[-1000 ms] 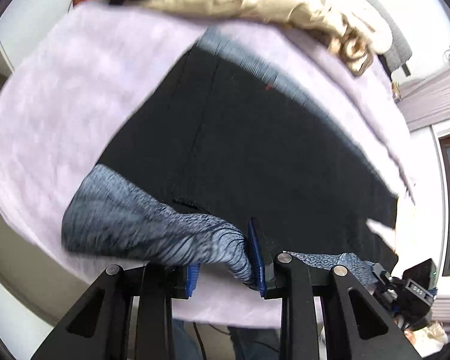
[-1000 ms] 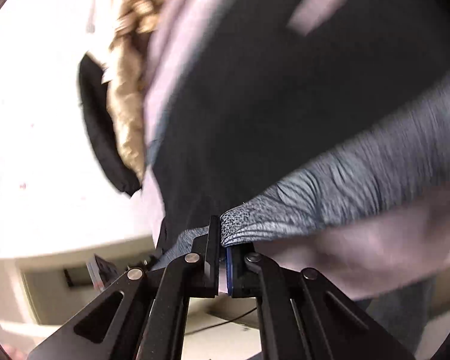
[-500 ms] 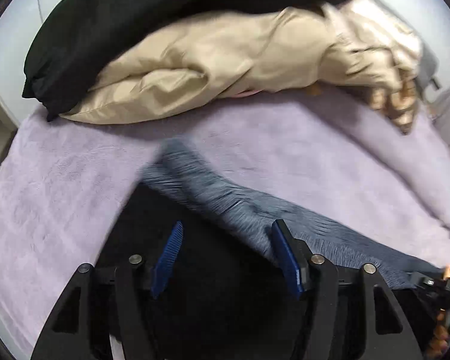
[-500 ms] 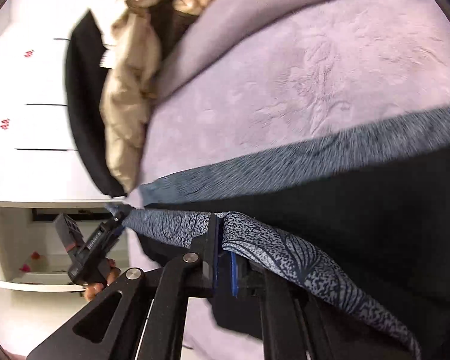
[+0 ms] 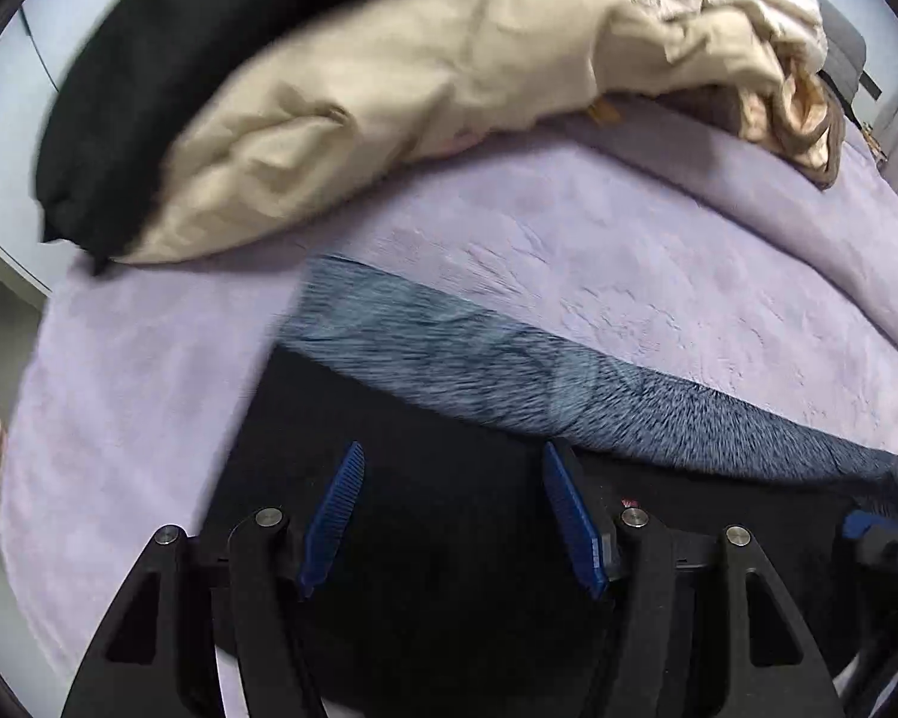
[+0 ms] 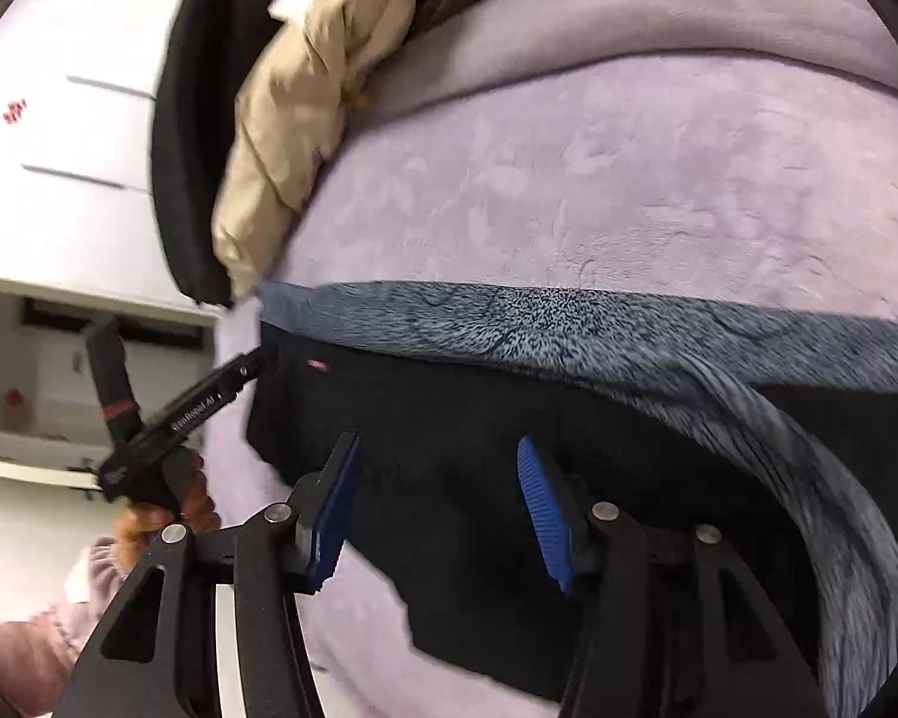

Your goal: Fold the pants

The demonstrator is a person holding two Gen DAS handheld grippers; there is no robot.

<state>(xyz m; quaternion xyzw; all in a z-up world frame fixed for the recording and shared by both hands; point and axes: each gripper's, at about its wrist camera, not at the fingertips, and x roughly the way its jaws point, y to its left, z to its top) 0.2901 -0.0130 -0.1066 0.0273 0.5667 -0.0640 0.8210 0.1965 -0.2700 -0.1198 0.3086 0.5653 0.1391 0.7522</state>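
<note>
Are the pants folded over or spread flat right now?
Folded over: the pants lie doubled on the lilac blanket, their grey patterned waistband along the far edge, with both grippers open above.

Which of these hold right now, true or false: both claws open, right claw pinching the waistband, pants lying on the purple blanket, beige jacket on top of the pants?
1. Both claws are open. True: the left claw and right claw are spread with nothing between their pads.
2. The right claw pinches the patterned waistband. False: the waistband lies free beyond it.
3. The pants lie on the purple blanket. True.
4. The beige jacket covers the pants. False: it sits apart, farther back on the blanket.
</note>
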